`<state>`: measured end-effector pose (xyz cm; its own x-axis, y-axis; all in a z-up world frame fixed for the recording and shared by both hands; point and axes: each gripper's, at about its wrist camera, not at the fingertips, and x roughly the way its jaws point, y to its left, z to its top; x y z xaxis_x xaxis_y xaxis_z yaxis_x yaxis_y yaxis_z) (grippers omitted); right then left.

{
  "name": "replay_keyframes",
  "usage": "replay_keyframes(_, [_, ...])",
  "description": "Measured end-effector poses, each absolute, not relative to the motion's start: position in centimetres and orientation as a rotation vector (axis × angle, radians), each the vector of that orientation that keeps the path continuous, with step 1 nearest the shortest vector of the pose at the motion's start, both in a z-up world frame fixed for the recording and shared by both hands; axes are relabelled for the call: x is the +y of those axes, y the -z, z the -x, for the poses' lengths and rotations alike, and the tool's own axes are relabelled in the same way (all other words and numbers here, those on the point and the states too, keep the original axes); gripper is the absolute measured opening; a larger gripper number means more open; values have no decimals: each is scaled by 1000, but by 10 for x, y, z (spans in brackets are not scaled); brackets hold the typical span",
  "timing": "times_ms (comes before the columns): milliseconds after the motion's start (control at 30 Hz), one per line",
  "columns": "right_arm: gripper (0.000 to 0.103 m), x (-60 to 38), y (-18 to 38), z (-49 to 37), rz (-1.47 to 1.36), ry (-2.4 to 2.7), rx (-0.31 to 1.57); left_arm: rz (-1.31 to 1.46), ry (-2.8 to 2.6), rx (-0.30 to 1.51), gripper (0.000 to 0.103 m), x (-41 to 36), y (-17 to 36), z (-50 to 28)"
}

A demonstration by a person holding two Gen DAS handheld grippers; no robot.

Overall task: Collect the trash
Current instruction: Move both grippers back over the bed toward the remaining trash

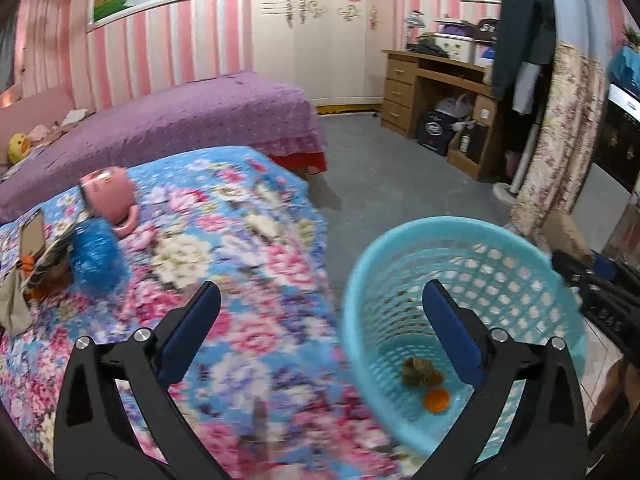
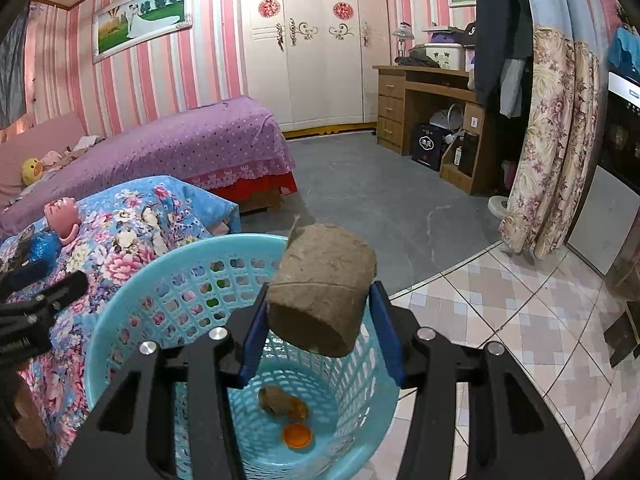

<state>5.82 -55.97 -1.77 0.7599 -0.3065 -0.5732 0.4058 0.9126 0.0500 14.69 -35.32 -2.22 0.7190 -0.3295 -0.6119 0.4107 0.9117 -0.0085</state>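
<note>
The right gripper [image 2: 320,312] clamps a brown cardboard roll [image 2: 322,289] above the turquoise plastic lattice basket [image 2: 132,304], which holds crumpled brown scraps [image 2: 280,400] and an orange cap [image 2: 297,435]. The left gripper [image 1: 320,304], at nine o'clock, gapes wide and empty; its printed label is unreadable.

Turquoise lattice basket [image 2: 132,312], blue floral bedspread [image 1: 240,280], pink-striped wallpaper [image 2: 152,80].

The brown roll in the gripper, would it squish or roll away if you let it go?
The brown roll looks like cardboard, so probably light and a bit squashable. Its round side could roll on a flat floor. Here the right gripper holds it over the blue basket, so it would likely drop in.
</note>
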Motion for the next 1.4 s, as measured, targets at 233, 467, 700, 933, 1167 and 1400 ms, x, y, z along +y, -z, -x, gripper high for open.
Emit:
replay_keyframes(233, [58, -550, 16, -65, -163, 393, 578, -96, 353, 657, 98, -320, 20, -159])
replay_keyframes(467, [95, -546, 9, -66, -159, 478, 545, -86, 328, 637, 98, -296, 11, -161])
replay_keyframes(700, [96, -529, 1, -78, -154, 491, 546, -71, 306, 624, 98, -265, 3, -161])
replay_keyframes(933, [98, -483, -15, -100, -163, 421, 498, -72, 248, 604, 98, -213, -7, -165])
replay_keyframes(1167, [98, -426, -18, -128, -134, 334, 509, -75, 149, 603, 98, -128, -13, -177])
replay_keyframes(1400, [98, -367, -15, -152, -106, 243, 530, -51, 13, 635, 98, -36, -5, -188])
